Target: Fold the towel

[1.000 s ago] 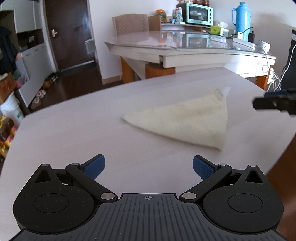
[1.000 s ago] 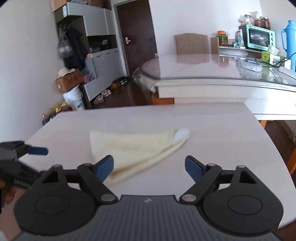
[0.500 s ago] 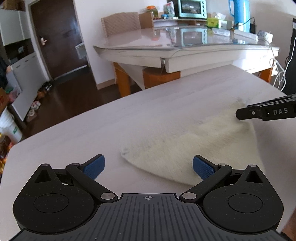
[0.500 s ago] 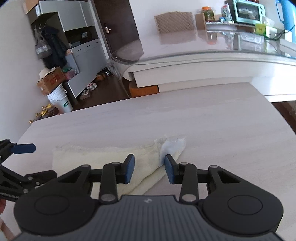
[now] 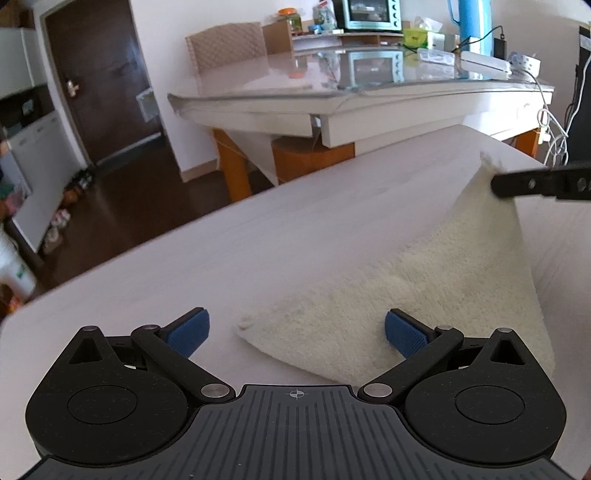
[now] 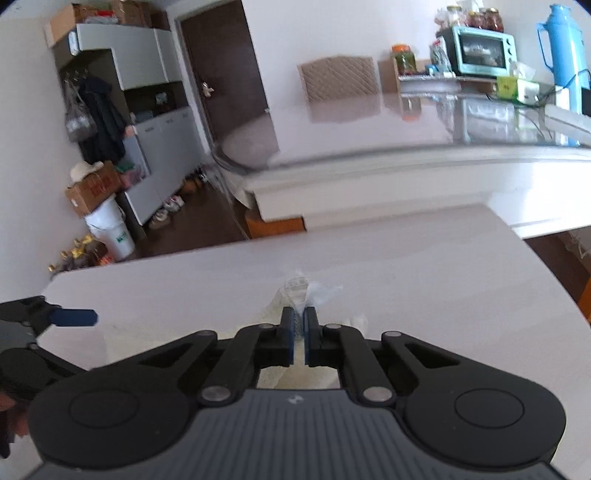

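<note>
A cream towel, folded into a triangle, lies on the pale table. My left gripper is open, low over the table, and the towel's near left corner sits between its blue pads without touching them. In the left wrist view, my right gripper reaches in from the right and pinches the towel's far tip, which is raised off the table. In the right wrist view, my right gripper has its jaws closing tight on that corner of the towel. One of the left gripper's pads shows at the far left.
A glass-topped dining table with a toaster oven, a blue thermos and cables stands beyond the far edge. Dark floor, a white bucket and boxes lie to the left. The pale table's edge runs close on the left.
The right gripper's jaws went from wide open to closed on the towel's far corner, which is now lifted. The left gripper moved in until the towel's near corner lay between its fingers.
</note>
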`<state>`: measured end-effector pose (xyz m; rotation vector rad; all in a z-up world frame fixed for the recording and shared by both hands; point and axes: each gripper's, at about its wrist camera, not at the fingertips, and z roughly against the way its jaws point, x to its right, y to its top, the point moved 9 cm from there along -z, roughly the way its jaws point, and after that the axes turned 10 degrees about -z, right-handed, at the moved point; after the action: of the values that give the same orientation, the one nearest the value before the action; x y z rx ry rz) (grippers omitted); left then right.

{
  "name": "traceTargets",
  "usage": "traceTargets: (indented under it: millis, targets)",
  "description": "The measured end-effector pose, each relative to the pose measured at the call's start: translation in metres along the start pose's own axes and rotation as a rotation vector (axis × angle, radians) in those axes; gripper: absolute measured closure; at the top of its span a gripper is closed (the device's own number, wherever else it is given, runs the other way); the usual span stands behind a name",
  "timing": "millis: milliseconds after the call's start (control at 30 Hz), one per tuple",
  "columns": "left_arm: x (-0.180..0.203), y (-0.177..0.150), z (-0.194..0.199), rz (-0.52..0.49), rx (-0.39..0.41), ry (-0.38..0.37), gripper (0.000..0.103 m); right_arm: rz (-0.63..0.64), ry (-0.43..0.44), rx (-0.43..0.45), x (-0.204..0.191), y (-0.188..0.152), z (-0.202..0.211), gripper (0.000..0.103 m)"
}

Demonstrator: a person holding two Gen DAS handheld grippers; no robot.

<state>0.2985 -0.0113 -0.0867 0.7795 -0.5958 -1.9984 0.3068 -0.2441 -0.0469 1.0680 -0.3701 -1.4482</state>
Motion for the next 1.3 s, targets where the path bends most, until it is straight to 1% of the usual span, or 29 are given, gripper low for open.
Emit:
traceTargets:
  millis: [33,67,100,133,233,267,333,367,433,500,567,600,633,700,767,800,833,867,967,1100,1233,1300]
  targets:
    - [-0.005,-0.001,0.007,-0.006,0.005,0.013,0.000,0.015,0.054,0.006,-0.012,0.000,0.011,0.097]
    - [-0.010,-0.004,0.014,-0.007,0.006,0.027,0.000,0.018,0.064,0.005,-0.015,0.001,0.011,0.097]
    - [-0.017,-0.008,0.021,-0.007,0.007,0.043,0.000,0.039,0.163,0.000,-0.036,-0.004,0.025,0.097]
    - [-0.025,-0.012,0.029,-0.006,0.008,0.063,0.000,0.042,0.176,-0.001,-0.039,-0.004,0.027,0.098]
    - [-0.053,-0.035,0.057,-0.005,-0.010,0.122,0.000,0.133,0.393,-0.081,-0.097,-0.038,0.052,0.098]
    - [-0.059,-0.041,0.063,-0.009,-0.017,0.124,0.000,0.142,0.406,-0.089,-0.101,-0.041,0.054,0.098]
    - [-0.068,-0.057,0.079,-0.029,-0.027,0.108,0.000,0.248,0.520,-0.174,-0.138,-0.080,0.064,0.097]
    - [-0.069,-0.064,0.086,-0.040,-0.029,0.088,0.000,0.258,0.526,-0.181,-0.142,-0.082,0.065,0.098]
    - [-0.070,-0.078,0.101,-0.066,-0.032,0.048,0.000,0.317,0.553,-0.234,-0.157,-0.106,0.066,0.097]
    - [-0.069,-0.087,0.109,-0.094,-0.035,0.025,0.000,0.385,0.574,-0.310,-0.169,-0.132,0.063,0.094]
    - [-0.063,-0.098,0.116,-0.137,-0.043,0.008,0.000,0.428,0.575,-0.352,-0.174,-0.144,0.063,0.078]
    - [-0.061,-0.101,0.118,-0.153,-0.045,0.004,0.000,0.443,0.576,-0.338,-0.174,-0.144,0.066,0.069]
    - [-0.058,-0.104,0.119,-0.166,-0.047,0.001,0.000,0.425,0.574,-0.321,-0.172,-0.137,0.067,0.067]
    - [-0.051,-0.105,0.117,-0.180,-0.048,-0.013,0.000,0.387,0.570,-0.287,-0.168,-0.123,0.069,0.067]
    - [-0.043,-0.103,0.114,-0.185,-0.042,-0.027,0.000,0.344,0.541,-0.242,-0.160,-0.103,0.064,0.067]
    - [-0.039,-0.100,0.110,-0.185,-0.033,-0.037,0.000,0.323,0.486,-0.197,-0.150,-0.083,0.055,0.067]
    - [-0.036,-0.097,0.107,-0.185,-0.027,-0.045,0.000,0.328,0.449,-0.170,-0.147,-0.072,0.048,0.067]
    - [-0.033,-0.094,0.104,-0.185,-0.024,-0.048,0.000,0.332,0.440,-0.165,-0.147,-0.071,0.048,0.067]
    - [-0.022,-0.087,0.084,-0.189,-0.034,-0.066,0.000,0.387,0.312,-0.133,-0.138,-0.055,0.017,0.067]
    - [-0.015,-0.089,0.067,-0.199,-0.049,-0.065,0.000,0.423,0.263,-0.169,-0.139,-0.056,-0.027,0.067]
    - [-0.019,-0.089,0.055,-0.154,-0.046,-0.085,0.000,0.472,0.231,-0.195,-0.141,-0.059,-0.074,0.067]
    - [-0.023,-0.089,0.052,-0.129,-0.045,-0.092,0.000,0.477,0.231,-0.203,-0.142,-0.064,-0.084,0.067]
